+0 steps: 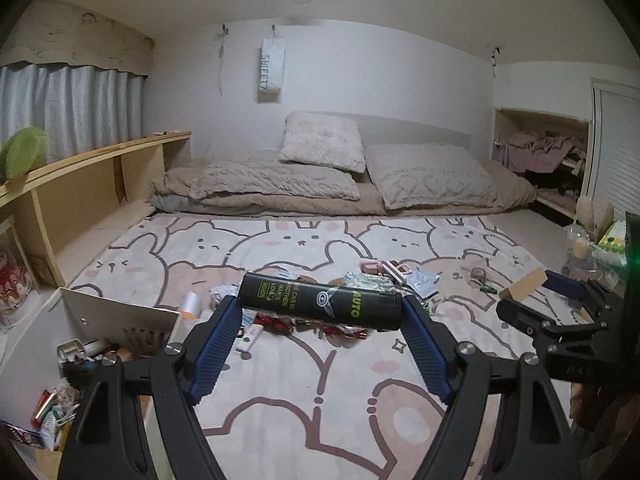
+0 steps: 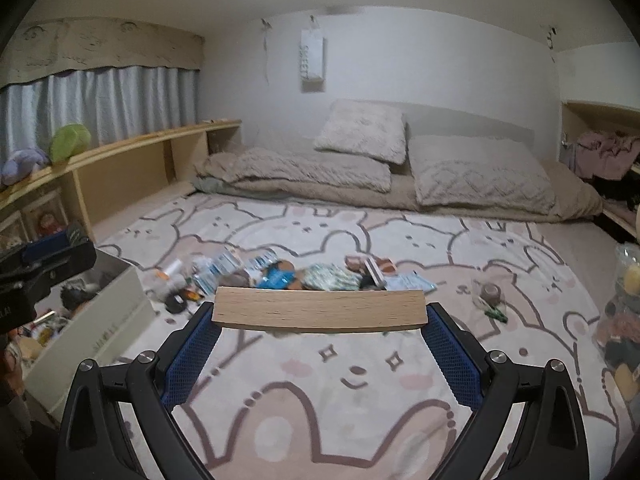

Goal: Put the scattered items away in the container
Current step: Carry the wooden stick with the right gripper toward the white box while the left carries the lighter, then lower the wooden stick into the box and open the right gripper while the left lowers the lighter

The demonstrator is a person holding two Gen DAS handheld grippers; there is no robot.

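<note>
My left gripper (image 1: 320, 304) is shut on a black cylinder (image 1: 320, 301) with yellow print, held crosswise above the bunny rug. My right gripper (image 2: 319, 312) is shut on a flat wooden block (image 2: 318, 310), also held crosswise above the rug; that block also shows at the right of the left wrist view (image 1: 524, 287). The white container box (image 1: 120, 316) stands on the floor at the left with several small items inside; it shows in the right wrist view too (image 2: 100, 320). A pile of scattered packets and wrappers (image 2: 320, 274) lies on the rug beyond both grippers.
A roll of tape (image 2: 491, 291) and a small green item (image 2: 495, 313) lie on the rug to the right. A bed with pillows (image 2: 400, 168) fills the back. A wooden shelf (image 2: 132, 160) runs along the left wall. Bags of items (image 2: 624, 304) sit at the right edge.
</note>
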